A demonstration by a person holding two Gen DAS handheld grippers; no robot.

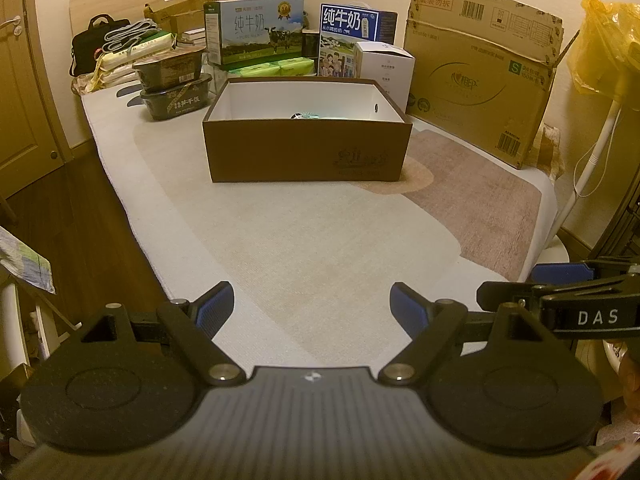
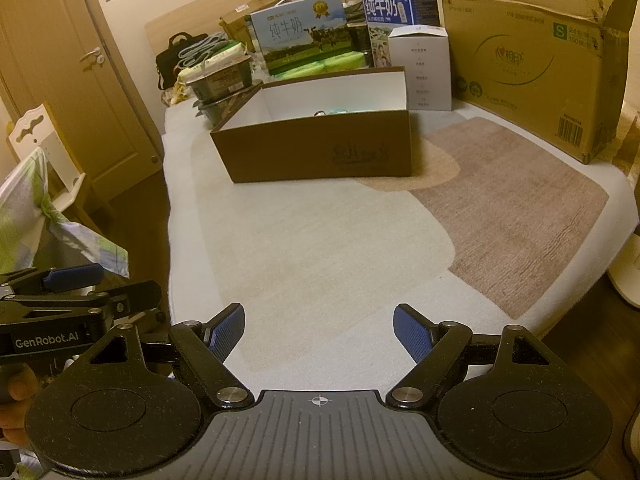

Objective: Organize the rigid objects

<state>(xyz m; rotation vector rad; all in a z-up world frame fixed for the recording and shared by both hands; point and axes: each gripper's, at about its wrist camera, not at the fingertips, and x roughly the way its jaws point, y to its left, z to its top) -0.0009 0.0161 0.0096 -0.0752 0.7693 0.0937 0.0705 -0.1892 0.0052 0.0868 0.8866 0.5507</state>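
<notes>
An open brown cardboard box with a white inside stands on the bed, well ahead of both grippers. Over its front wall I make out the top of a small pale green and dark object; the rest of it is hidden. My left gripper hovers over the near end of the bed, open, nothing between its blue pads. My right gripper hangs beside it, also open and holding nothing. Each gripper shows at the edge of the other's view.
Behind the box stand milk cartons, a white box, stacked black food trays and a black bag. A large cardboard box leans at the right. A door is on the left, wooden floor beside the bed.
</notes>
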